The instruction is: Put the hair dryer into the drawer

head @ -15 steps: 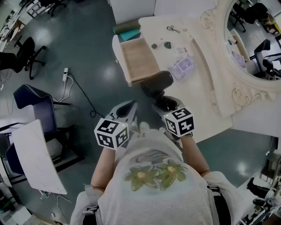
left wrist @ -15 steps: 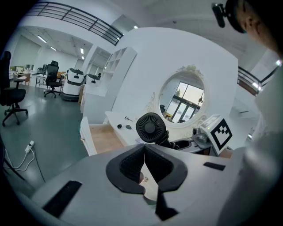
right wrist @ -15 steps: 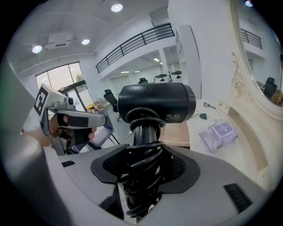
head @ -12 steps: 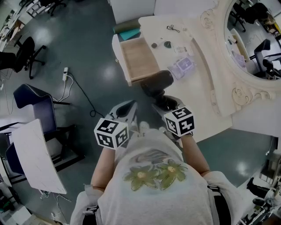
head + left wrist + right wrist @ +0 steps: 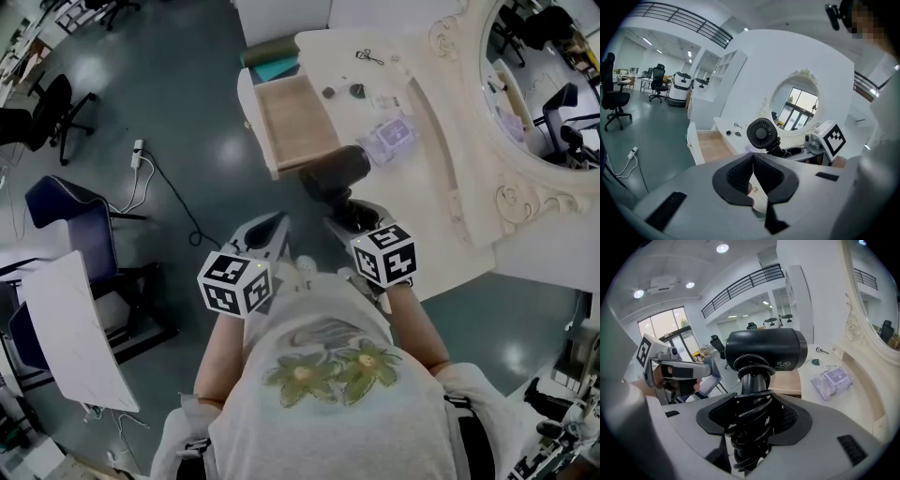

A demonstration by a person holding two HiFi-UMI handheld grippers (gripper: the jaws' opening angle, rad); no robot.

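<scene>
My right gripper (image 5: 349, 214) is shut on the handle of a black hair dryer (image 5: 333, 173). The dryer's cord is coiled round that handle between the jaws (image 5: 752, 413). The dryer's barrel (image 5: 764, 350) stands upright above the jaws, just short of the open drawer (image 5: 298, 112) with its bare wooden bottom. My left gripper (image 5: 270, 232) is held beside it to the left, shut and empty, its pads meeting at the tips (image 5: 752, 157). From there I see the dryer's round rear grille (image 5: 762, 133) and the drawer (image 5: 710, 145) beyond.
The cream dressing table (image 5: 441, 216) carries a pack of wipes (image 5: 389, 141), small dark items (image 5: 342, 94) and an oval mirror (image 5: 544, 84). A blue chair (image 5: 84, 234), a white table (image 5: 70, 337) and a floor cable (image 5: 159, 187) lie to the left.
</scene>
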